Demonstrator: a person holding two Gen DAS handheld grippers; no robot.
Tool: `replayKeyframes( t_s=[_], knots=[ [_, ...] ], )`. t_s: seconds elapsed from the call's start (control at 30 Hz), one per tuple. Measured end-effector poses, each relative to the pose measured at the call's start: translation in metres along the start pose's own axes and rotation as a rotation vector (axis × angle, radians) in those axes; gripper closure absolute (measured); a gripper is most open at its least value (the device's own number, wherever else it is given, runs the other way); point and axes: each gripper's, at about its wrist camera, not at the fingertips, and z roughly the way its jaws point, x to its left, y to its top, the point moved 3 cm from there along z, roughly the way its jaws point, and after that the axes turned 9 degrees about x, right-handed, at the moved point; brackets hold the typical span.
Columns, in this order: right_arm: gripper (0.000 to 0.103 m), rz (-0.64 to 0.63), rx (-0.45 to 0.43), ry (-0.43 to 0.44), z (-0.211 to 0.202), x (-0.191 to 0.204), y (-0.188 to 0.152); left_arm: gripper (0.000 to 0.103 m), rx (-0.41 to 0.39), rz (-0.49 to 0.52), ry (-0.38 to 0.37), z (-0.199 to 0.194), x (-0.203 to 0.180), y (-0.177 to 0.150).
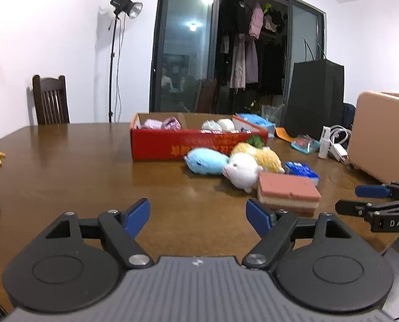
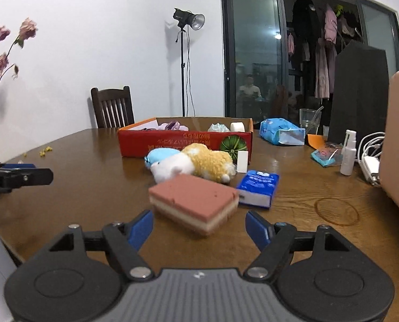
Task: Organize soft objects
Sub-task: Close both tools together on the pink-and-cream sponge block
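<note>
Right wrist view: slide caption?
Open right tongs face a pink layered sponge; plush toys lie before the red box.

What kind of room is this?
Probably a home dining or living room: a wooden table with a chair, and clothes hanging behind glass sliding doors.

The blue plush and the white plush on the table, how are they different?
The blue plush is sky blue; the white plush is creamy white with a pinkish snout. The blue plush lies closer to the red box; the white plush lies nearer the pink sponge. In the right wrist view the white plush hides much of the blue plush. Both are soft, rounded, lying on the wooden table, outside the box.
</note>
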Motion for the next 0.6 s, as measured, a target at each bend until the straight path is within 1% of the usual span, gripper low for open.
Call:
replayKeyframes(
  t_s=[0.1, 0.17, 0.23, 0.3, 0.33, 0.4, 0.47, 0.5, 0.53, 0.57, 0.6],
  knots=[
    [0.028, -0.010, 0.005, -0.029, -0.003, -0.004, -0.005, 0.022, 0.014, -0.013, -0.018, 0.005, -0.002, -0.002],
    [0.029, 0.009, 0.004, -0.032, -0.001, -0.008, -0.006, 0.022, 0.022, -0.017, -0.030, 0.010, -0.002, -0.003],
    [0.029, 0.044, 0.005, -0.024, 0.005, -0.012, -0.005, 0.022, 0.039, -0.028, -0.060, 0.016, -0.005, -0.003],
    [0.034, 0.098, 0.002, 0.010, 0.009, -0.017, -0.004, 0.023, 0.055, -0.041, -0.118, 0.025, -0.010, 0.000],
    [0.038, 0.130, 0.001, 0.034, 0.011, -0.019, -0.003, 0.023, 0.064, -0.046, -0.145, 0.031, -0.014, 0.004],
    [0.041, 0.184, 0.001, 0.079, 0.019, -0.024, 0.000, 0.026, 0.071, -0.054, -0.202, 0.045, -0.021, 0.012],
    [0.047, 0.225, 0.006, 0.093, 0.028, -0.027, 0.002, 0.030, 0.066, -0.049, -0.247, 0.061, -0.030, 0.022],
    [0.048, 0.250, 0.005, 0.096, 0.035, -0.030, 0.004, 0.030, 0.065, -0.056, -0.269, 0.070, -0.034, 0.026],
    [0.051, 0.265, 0.004, 0.100, 0.041, -0.032, 0.006, 0.033, 0.069, -0.073, -0.300, 0.081, -0.036, 0.031],
    [0.056, 0.276, 0.003, 0.104, 0.047, -0.035, 0.009, 0.037, 0.082, -0.090, -0.326, 0.092, -0.038, 0.034],
    [0.059, 0.285, 0.000, 0.106, 0.052, -0.037, 0.012, 0.039, 0.097, -0.104, -0.338, 0.103, -0.039, 0.038]
  ],
)
